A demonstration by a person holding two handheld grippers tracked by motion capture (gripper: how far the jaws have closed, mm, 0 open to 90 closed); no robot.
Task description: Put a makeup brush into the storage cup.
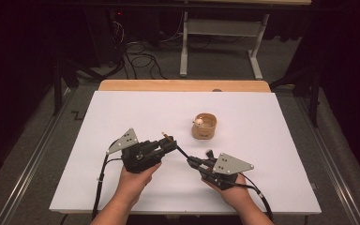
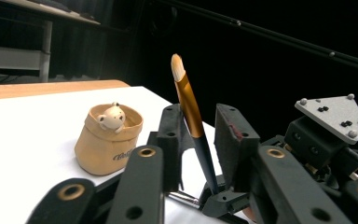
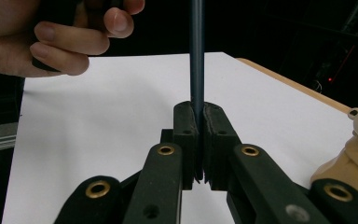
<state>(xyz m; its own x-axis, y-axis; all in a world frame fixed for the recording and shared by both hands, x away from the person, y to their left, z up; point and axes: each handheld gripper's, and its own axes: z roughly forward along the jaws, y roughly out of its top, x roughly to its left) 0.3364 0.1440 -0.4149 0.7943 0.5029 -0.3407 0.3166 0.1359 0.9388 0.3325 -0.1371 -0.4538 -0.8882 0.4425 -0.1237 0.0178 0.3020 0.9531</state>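
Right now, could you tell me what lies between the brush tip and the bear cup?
Nothing: the high view shows bare white table between the brush tip and the bear cup.

Dark room, grey floor (image 1: 37,140) (cables (image 1: 140,61))

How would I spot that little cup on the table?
Start at the white table. Just beyond the two grippers stands a small tan holder, shaped like a paper bag. A tiny bear figure peeking over its rim sets it apart.
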